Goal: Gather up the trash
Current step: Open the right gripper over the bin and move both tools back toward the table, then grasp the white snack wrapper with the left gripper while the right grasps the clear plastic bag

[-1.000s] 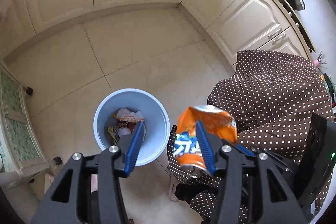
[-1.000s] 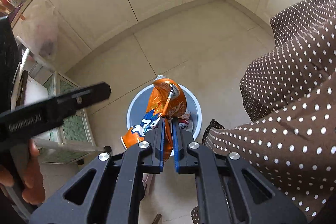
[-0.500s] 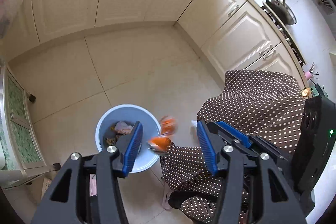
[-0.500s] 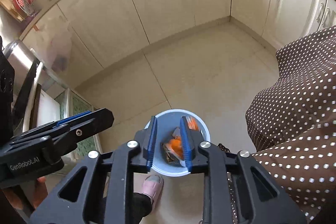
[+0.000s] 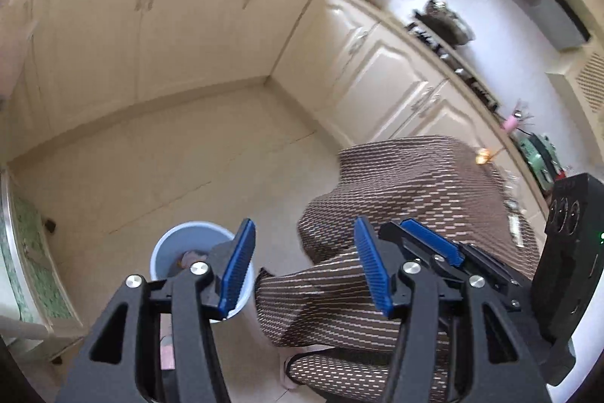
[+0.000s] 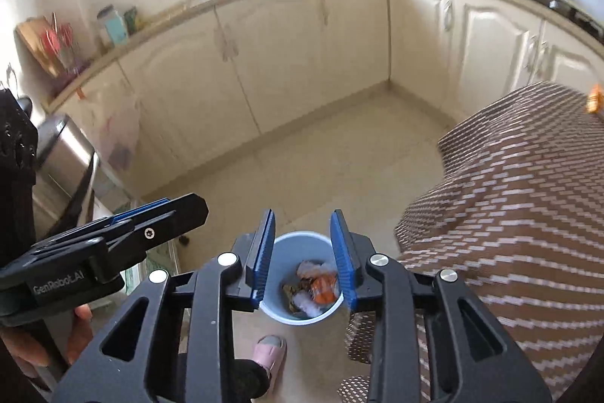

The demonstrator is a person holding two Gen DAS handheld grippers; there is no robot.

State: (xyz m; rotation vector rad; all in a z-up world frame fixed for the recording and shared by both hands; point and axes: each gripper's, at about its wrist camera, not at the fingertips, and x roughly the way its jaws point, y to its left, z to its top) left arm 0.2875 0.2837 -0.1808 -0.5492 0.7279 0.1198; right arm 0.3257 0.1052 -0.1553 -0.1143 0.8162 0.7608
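Observation:
A pale blue trash bin (image 6: pixel 287 248) stands on the tiled floor below both grippers. The orange snack bag (image 6: pixel 324 287) lies inside it among other crumpled trash. My right gripper (image 6: pixel 304 257) is open and empty, high above the bin, which shows between its blue pads. My left gripper (image 5: pixel 304 265) is open and empty; the bin (image 5: pixel 177 233) shows partly behind its left finger. The left gripper also shows at the left of the right wrist view (image 6: pixel 113 233).
A table under a brown dotted cloth (image 5: pixel 407 184) stands right of the bin; it also shows in the right wrist view (image 6: pixel 509 206). Cream cabinets (image 6: pixel 287 55) line the walls. A person's pink slipper (image 6: pixel 268 352) is beside the bin. A steel can (image 6: pixel 64 157) stands left.
The right gripper opened and the orange bag dropped into the bin. Both grippers rose away from the floor and tilted up toward the counters. The left gripper stayed open.

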